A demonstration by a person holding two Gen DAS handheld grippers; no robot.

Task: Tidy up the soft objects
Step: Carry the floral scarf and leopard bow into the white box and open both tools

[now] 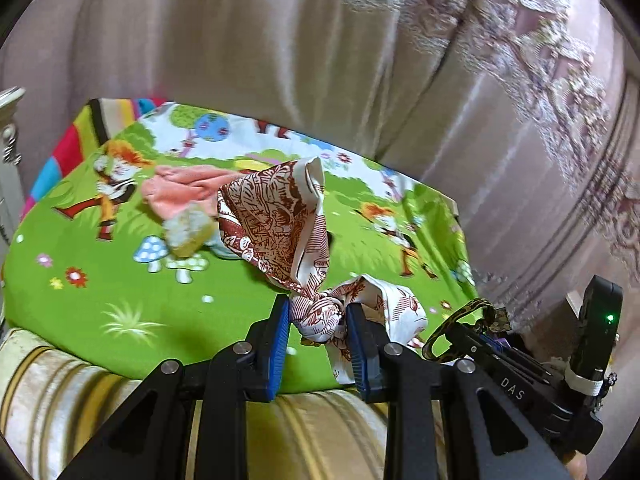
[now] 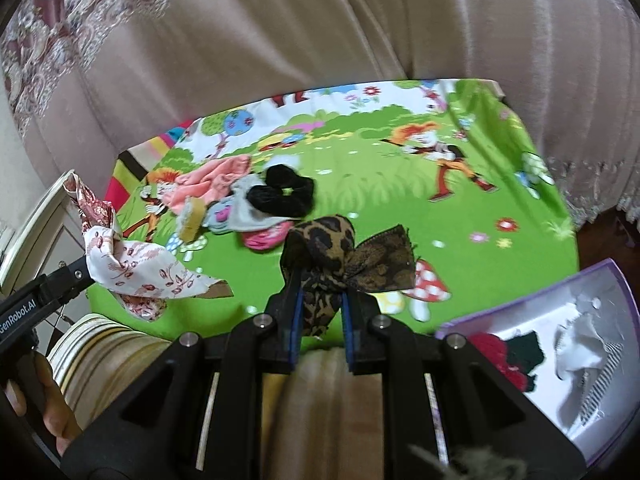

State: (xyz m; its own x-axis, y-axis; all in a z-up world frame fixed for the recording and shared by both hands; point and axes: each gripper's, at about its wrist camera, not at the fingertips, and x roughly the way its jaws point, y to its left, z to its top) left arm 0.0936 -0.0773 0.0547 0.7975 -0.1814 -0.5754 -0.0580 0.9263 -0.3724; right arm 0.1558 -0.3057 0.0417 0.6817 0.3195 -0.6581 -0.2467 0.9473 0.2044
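My left gripper (image 1: 318, 314) is shut on the knot of a white scarf with a red-brown print (image 1: 276, 220), which hangs lifted above the green cartoon mat (image 1: 120, 280). In the right wrist view that scarf (image 2: 136, 268) dangles at the left from the left gripper (image 2: 82, 271). The right gripper (image 2: 320, 294) is shut on a leopard-print bow (image 2: 348, 252), also held above the mat (image 2: 480, 248). In the left wrist view the leopard bow (image 1: 464, 318) peeks out at the lower right. A pile lies on the mat: pink cloth (image 2: 212, 180), black scrunchie (image 2: 282, 192), grey sock (image 2: 244, 210), yellow fuzzy piece (image 2: 190, 220).
A purple-rimmed box (image 2: 532, 294) at the lower right holds red, dark green and white soft items. Beige curtains (image 2: 320, 32) hang behind the mat. A striped cushion edge (image 2: 104, 352) runs along the front, and white furniture (image 1: 10, 140) stands at the left.
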